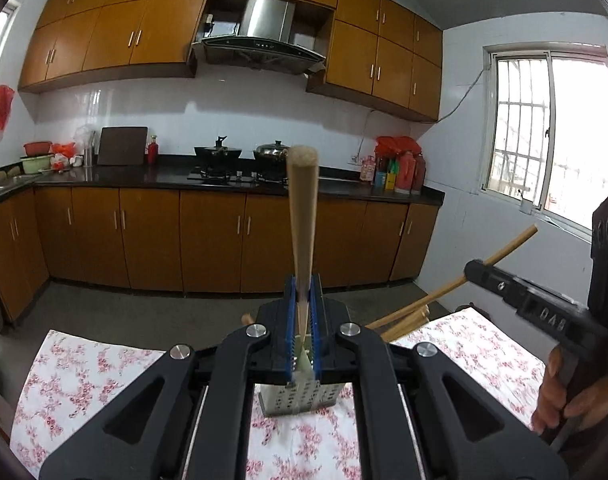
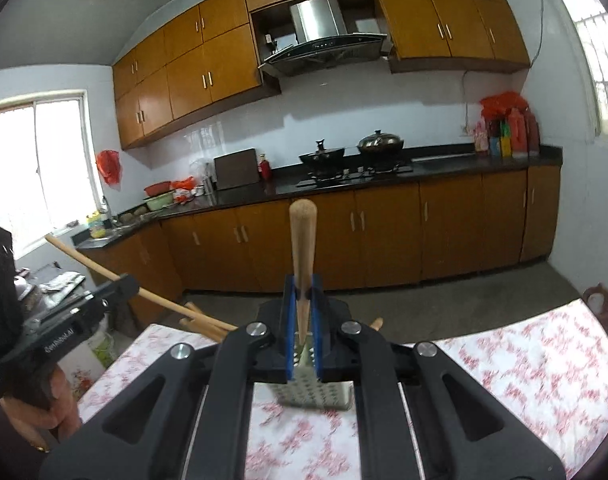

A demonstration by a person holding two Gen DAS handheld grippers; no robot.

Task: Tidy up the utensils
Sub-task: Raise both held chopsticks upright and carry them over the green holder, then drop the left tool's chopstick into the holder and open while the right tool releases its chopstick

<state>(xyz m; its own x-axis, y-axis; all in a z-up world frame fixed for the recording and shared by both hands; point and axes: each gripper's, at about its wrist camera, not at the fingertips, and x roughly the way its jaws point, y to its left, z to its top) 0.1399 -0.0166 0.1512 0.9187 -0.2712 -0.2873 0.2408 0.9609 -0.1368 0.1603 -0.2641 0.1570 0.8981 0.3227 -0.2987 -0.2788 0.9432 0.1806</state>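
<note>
Two handheld grippers each held a wooden-handled utensil above a perforated metal utensil holder (image 1: 299, 400) on a table with a pink floral cloth (image 1: 83, 368). The left gripper (image 1: 303, 300) was clamped on a tapered wooden handle (image 1: 301, 216) pointing toward 12 o'clock; the right gripper (image 2: 303, 300) was clamped on a similar rounded wooden handle (image 2: 302, 248). Both seemed mid-placement — next, each utensil likely needed lowering into the holder, already bristling with other wooden handles (image 1: 408, 314). The right gripper's body, at 3 o'clock, read "DA8".
</note>
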